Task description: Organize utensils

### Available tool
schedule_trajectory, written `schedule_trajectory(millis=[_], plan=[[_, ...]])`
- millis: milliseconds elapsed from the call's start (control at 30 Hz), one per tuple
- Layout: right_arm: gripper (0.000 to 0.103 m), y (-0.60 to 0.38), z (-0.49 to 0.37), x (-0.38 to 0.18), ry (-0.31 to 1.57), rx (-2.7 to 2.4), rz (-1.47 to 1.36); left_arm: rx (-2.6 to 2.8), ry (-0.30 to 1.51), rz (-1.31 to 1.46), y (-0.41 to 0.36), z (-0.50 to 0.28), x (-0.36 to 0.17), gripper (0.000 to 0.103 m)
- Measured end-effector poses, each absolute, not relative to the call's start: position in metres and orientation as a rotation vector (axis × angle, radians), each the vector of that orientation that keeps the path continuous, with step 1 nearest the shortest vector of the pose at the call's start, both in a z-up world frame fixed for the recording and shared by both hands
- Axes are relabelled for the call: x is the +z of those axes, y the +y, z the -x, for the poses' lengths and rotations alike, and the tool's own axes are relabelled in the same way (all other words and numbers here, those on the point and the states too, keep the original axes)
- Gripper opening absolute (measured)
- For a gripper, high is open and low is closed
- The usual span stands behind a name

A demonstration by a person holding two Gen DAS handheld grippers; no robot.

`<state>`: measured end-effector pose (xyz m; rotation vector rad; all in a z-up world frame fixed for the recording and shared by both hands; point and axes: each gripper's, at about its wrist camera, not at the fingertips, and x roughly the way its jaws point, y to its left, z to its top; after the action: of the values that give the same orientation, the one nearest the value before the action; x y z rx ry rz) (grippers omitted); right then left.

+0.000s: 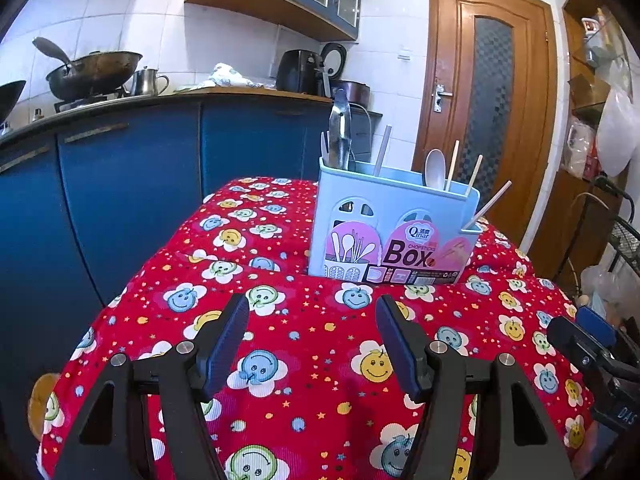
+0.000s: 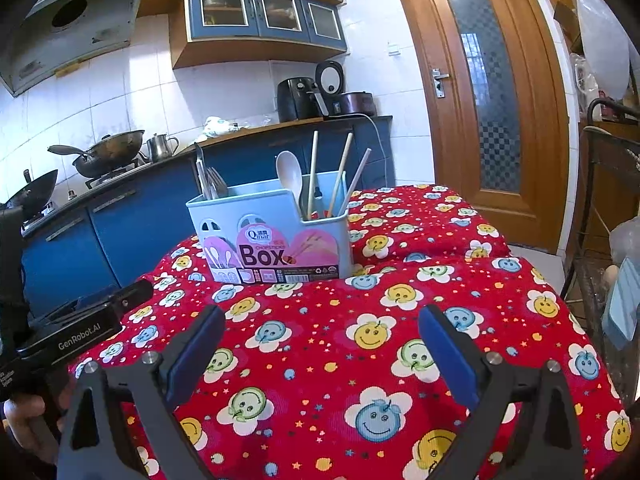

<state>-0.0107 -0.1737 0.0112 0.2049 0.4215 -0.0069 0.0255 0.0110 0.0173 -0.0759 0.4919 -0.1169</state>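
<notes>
The pale blue utensil box (image 1: pixel 394 226) stands upright on the counter's red smiley-face cloth (image 1: pixel 304 360), holding a white spoon (image 1: pixel 435 168), chopsticks (image 1: pixel 452 165) and metal cutlery (image 1: pixel 340 132). It sits ahead of the left tool (image 1: pixel 312 344), slightly right of its line and well apart. Both the left tool and the right tool (image 2: pixel 320 354) are released, jaws spread with nothing but cloth between them.

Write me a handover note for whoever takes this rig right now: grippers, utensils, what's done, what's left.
Left gripper: open, empty, above the cloth.
Right gripper: open, empty, alongside.
Utensil box stands on the red cloth.
Done: metal cutlery stands in the left compartment, white spoon and chopsticks in the right.
Left: no loose utensils visible on the cloth; check out of view.
</notes>
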Motion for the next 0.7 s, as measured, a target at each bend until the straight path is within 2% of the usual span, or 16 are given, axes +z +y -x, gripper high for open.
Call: schedule_trajectory(millis=[700], plan=[[0.099,-0.174,0.0109,0.0116,0.421,-0.006,-0.205,-0.11,0.491,0.084,0.0123,-0.0252,0.0174,0.067]])
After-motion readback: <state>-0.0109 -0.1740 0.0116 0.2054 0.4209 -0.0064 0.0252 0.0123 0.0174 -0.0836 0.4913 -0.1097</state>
